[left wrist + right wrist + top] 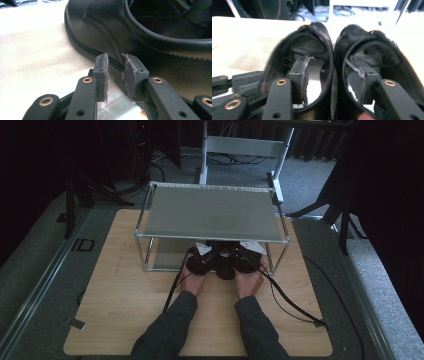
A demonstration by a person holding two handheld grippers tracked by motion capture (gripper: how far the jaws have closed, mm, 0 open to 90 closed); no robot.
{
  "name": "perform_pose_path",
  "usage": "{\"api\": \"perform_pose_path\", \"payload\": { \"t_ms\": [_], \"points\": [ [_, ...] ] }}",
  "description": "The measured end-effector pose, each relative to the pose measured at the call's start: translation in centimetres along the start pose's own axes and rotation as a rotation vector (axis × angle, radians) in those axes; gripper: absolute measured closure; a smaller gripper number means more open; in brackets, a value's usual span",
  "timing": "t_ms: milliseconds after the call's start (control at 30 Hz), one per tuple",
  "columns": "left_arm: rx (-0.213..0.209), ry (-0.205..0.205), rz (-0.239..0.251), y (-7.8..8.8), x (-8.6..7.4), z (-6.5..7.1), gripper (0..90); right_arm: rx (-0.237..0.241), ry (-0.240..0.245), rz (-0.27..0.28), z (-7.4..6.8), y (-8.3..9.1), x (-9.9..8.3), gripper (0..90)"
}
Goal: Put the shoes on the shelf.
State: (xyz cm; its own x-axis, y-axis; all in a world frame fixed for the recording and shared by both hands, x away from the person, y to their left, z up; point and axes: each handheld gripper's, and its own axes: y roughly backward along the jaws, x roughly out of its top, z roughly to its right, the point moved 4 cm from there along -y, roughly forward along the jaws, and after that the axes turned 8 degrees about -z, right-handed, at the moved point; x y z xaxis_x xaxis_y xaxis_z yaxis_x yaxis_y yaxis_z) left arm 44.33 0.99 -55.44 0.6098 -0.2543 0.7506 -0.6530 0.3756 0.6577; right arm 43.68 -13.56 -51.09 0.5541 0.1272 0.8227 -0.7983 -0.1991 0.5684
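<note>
A pair of black leather shoes [225,266] stands side by side on the wooden table [125,290], under the front edge of a metal shelf rack [210,212]. My left gripper [200,261] is at the pair's left. In the left gripper view its jaws [115,63] stand a little apart beside the shoe's sole edge [82,48], with nothing pinched. My right gripper [246,258] is at the pair's right. Its jaws [327,61] are wide apart, one pad inside the left shoe [322,32] and one inside the right shoe [354,33]. The two touching shoe walls lie between the pads without being pressed.
The rack's upper shelf hangs low over both grippers, and its thin posts [148,252] stand at either side. Black cables [290,300] trail from the grippers across the table toward me. A white stand [245,145] is on the floor behind the table.
</note>
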Motion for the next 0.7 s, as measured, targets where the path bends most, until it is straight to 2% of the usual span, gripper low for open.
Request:
{"api": "perform_pose_path", "payload": {
  "t_ms": [67,133,167,200,267,400,500,567,600,700],
  "points": [
    [-0.009,0.009,-0.004,0.1,0.0,-0.2,67.8,-0.006,0.023,0.037,0.0,0.6,0.1,41.8],
    [-0.012,0.014,-0.009,0.3,0.0,-0.3,63.4,0.004,0.024,0.045,0.0,1.0,0.1,40.1],
    [-0.017,0.038,-0.008,0.5,-0.1,-0.2,63.4,0.012,0.025,0.051,0.1,1.4,0.1,39.6],
    [-0.021,0.020,-0.005,1.0,-0.2,-0.2,59.2,0.029,0.033,0.062,0.4,2.2,-0.1,38.2],
    [-0.037,0.020,0.004,1.7,-0.3,-0.2,55.5,0.027,0.069,0.082,0.6,3.3,-0.5,37.2],
    [-0.073,0.023,0.019,3.2,-0.7,0.1,48.0,0.016,0.097,0.106,2.0,5.3,-1.5,34.5],
    [-0.099,0.008,0.021,4.0,-1.2,0.5,42.8,0.013,0.102,0.083,3.5,5.9,-2.4,32.9],
    [-0.099,0.008,0.021,4.0,-1.2,0.5,41.3,0.015,0.097,0.071,4.0,5.9,-2.7,32.9],
    [-0.120,-0.016,0.015,4.4,-1.6,1.2,37.5,0.023,0.089,0.038,5.0,5.6,-3.5,32.2],
    [-0.125,-0.058,0.002,4.2,-1.8,2.1,32.8,0.051,0.080,-0.007,5.8,4.8,-4.6,31.8]
  ]
}}
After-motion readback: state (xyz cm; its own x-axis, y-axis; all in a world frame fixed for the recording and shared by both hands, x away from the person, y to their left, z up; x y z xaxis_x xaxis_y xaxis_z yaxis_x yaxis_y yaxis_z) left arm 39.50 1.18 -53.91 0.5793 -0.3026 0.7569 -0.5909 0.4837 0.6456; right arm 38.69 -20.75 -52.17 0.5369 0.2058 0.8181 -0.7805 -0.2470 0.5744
